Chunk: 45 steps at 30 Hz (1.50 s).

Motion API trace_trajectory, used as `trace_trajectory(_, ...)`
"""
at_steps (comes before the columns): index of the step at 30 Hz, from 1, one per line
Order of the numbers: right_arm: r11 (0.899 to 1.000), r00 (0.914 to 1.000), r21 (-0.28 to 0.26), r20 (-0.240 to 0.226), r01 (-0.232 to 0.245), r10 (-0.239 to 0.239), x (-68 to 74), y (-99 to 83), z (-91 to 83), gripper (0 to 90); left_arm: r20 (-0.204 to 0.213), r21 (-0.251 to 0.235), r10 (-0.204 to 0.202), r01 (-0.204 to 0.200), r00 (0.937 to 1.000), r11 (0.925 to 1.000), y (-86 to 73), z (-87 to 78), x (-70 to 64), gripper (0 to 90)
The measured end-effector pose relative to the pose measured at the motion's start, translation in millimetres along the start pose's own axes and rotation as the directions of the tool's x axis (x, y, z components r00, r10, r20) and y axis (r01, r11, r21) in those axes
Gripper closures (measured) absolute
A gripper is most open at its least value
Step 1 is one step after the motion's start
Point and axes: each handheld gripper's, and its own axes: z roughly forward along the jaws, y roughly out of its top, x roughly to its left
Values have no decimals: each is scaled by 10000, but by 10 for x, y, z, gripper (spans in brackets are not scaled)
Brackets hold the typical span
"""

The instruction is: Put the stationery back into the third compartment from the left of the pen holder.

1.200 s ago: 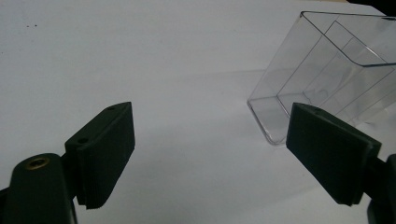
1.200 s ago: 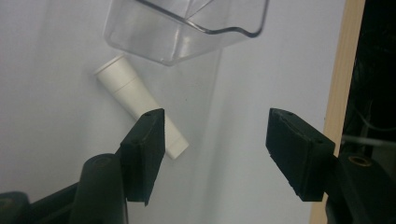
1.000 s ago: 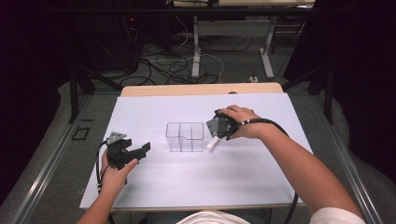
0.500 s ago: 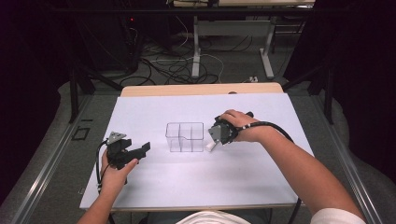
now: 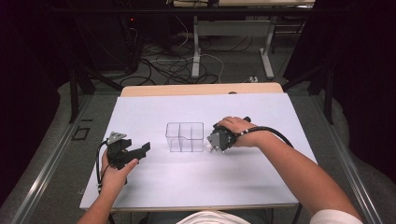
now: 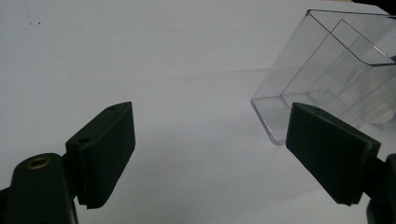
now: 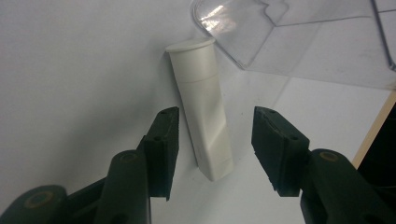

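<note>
A: Right hand-held gripper is low over the counter, jaws spread, and a white tube lies flat between them, not touching either pad.

B: So nothing is clamped. Where does that tube sit?

A: Near the middle of the counter, just beside the right wall of the clear divided box, cap end toward the box.

B: And the other side?

A: Left hand-held gripper rests toward the counter's left edge, well apart from the box, jaws wide and holding nothing. In its own view the box corner stands ahead on the white surface.
</note>
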Motion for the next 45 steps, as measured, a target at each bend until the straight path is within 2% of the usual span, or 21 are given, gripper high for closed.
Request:
trace_trajectory(3,9996,9996,-15,0,274,-274,-14,23,6,531,-15,-9,8,-8,10000,10000,0,-1,1,159)
trace_trajectory(4,9998,9997,-46,-57,218,-219,0,28,16,536,-14,-6,8,-8,10000,10000,0,-2,2,159)
trace_trajectory(5,9989,9989,3,-75,461,-461,-14,38,16,538,-17,-4,11,-11,10000,10000,0,-2,2,159)
trace_trajectory(6,9989,9981,77,-394,471,-467,-8,45,24,538,-18,1,13,-13,10000,10000,-1,-1,2,159)
trace_trajectory(7,9990,9983,25,-368,449,-448,2,49,38,538,-23,9,14,-14,10000,10000,-2,0,2,159)
trace_trajectory(8,9978,9974,-52,-276,659,-661,0,52,54,538,-24,13,16,-16,10000,10000,-2,1,2,159)
trace_trajectory(11,9969,9963,-82,-365,779,-782,20,76,91,539,-15,32,13,-13,10000,10000,-3,2,2,159)
trace_trajectory(12,9942,9927,-9,-547,1072,-1071,-2,87,101,541,-14,36,6,-6,10000,10000,-4,3,2,159)
trace_trajectory(16,9930,9922,-83,-386,1181,-1183,7,101,164,556,-24,36,-14,14,10000,10000,-4,2,2,159)
trace_trajectory(18,9920,9898,-32,-661,1261,-1260,0,110,191,563,-40,18,-33,33,10000,10000,-5,2,5,159)
trace_trajectory(19,9894,9874,29,-633,1455,-1450,-11,118,196,566,-45,21,-34,35,10000,10000,-5,3,7,160)
trace_trajectory(23,9900,9886,-46,-525,1412,-1412,5,133,220,593,-67,-7,-43,43,10000,10000,-8,8,12,159)
trace_trajectory(24,9894,9862,-66,-790,1452,-1453,-8,137,224,604,-32,28,-40,40,10000,10000,-7,7,14,159)
trace_trajectory(25,9897,9882,-99,-544,1427,-1431,5,134,225,619,-28,31,-36,36,10000,10000,-6,7,13,159)
trace_trajectory(27,9888,9870,-136,-600,1487,-1493,6,132,227,642,-42,45,-32,32,10000,10000,-4,7,11,160)
trace_trajectory(28,9882,9851,-42,-781,1531,-1529,0,135,219,656,-43,46,-34,35,10000,10000,-5,7,10,160)
trace_trajectory(30,9857,9827,-16,-774,1687,-1683,-5,142,222,661,-44,52,-29,29,10000,10000,-5,7,10,160)
trace_trajectory(40,9859,9829,19,-792,1671,-1664,4,145,222,671,-51,62,-29,29,10000,10000,-5,8,9,160)
trace_trajectory(41,9860,9843,-11,-596,1666,-1664,12,144,223,671,-51,67,-30,31,10000,10000,-5,8,11,160)
trace_trajectory(43,9859,9842,-28,-578,1674,-1673,16,144,221,671,-75,-48,-52,52,10000,10000,-9,16,10,160)
trace_trajectory(45,9867,9838,48,-774,1627,-1618,15,142,208,672,-37,51,-39,39,10000,10000,-5,9,13,160)
